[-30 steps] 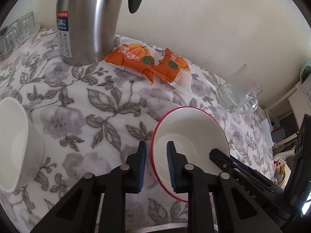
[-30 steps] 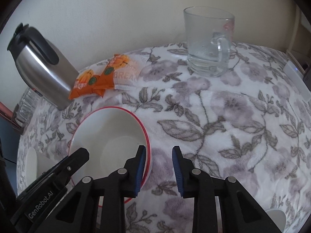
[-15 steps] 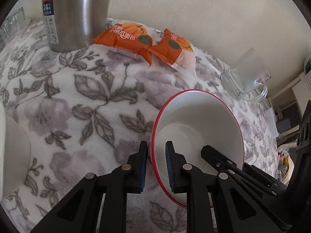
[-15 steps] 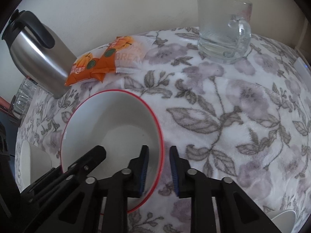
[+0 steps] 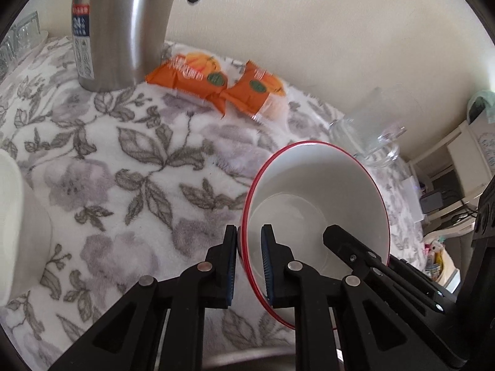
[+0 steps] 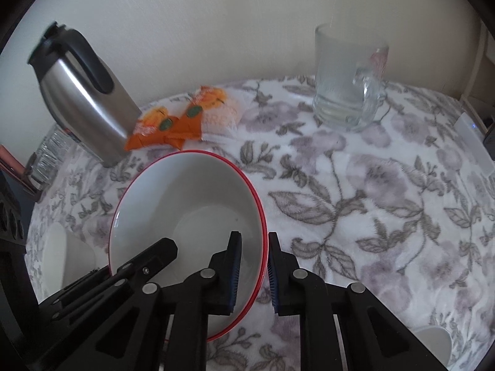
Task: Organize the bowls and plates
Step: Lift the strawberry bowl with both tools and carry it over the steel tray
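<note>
In the left wrist view, a white bowl (image 5: pixel 15 225) sits at nine o'clock, cut off by the frame edge, its contents not visible. At eleven o'clock a steel thermos jug (image 5: pixel 120 27) stands on the floral tablecloth (image 5: pixel 130 160), with two orange snack packets (image 5: pixel 216 83) just beside it toward twelve. At two o'clock is a glass mug (image 5: pixel 368 130), which looks empty though it is blurred. The red-rimmed bowl (image 5: pixel 315 204) lies at five o'clock, tilted, with nothing inside.

The left gripper (image 5: pixel 249 266) is narrowed onto that bowl's left rim, one pad outside the wall and one inside. The right gripper (image 6: pixel 254 273) clamps the opposite rim of the red-rimmed bowl (image 6: pixel 188 213) the same way.

The right wrist view shows the thermos jug (image 6: pixel 83 102) whole at ten o'clock, lid and black handle included, and a cluster of small clear glasses (image 6: pixel 46 154) behind it. The snack packets (image 6: pixel 188 120) sit at eleven and the glass mug (image 6: pixel 349 83) at one, sharp enough to show it empty. A second white dish (image 6: pixel 433 343) peeks in at five o'clock. The other white bowl (image 6: pixel 65 256) appears at eight o'clock.
</note>
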Action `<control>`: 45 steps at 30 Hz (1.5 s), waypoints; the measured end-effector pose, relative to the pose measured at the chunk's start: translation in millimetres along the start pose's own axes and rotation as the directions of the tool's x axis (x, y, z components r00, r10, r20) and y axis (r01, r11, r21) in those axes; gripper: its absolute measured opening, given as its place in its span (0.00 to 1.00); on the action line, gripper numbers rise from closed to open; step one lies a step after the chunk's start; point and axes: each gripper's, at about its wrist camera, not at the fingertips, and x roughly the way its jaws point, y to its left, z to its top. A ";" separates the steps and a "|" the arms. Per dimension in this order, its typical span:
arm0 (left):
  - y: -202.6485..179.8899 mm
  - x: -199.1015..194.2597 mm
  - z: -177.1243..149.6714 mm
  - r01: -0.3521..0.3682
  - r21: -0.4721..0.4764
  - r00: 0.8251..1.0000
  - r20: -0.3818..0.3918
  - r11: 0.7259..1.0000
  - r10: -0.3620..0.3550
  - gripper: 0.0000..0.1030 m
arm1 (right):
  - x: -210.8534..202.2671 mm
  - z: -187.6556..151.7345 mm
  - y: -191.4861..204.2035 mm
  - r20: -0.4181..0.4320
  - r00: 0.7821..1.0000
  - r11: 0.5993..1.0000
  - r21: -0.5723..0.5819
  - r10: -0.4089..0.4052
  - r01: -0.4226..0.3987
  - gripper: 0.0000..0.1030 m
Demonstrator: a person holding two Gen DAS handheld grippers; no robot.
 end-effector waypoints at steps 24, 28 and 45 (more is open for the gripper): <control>-57.4 -137.3 -63.0 0.033 0.126 0.995 0.089 0.991 -0.045 0.16 | -141.1 -83.2 -5.4 0.167 0.986 0.990 0.132 0.029 -0.052 0.17; -61.3 -141.4 -85.8 0.024 0.150 0.997 0.070 0.988 -0.035 0.16 | -148.2 -104.9 -5.5 0.158 0.987 0.990 0.142 -0.001 -0.021 0.18; -16.8 -152.9 -128.9 0.009 0.077 1.000 0.024 0.997 -0.011 0.16 | -132.9 -161.2 6.2 0.065 0.993 0.981 0.164 0.097 -0.106 0.18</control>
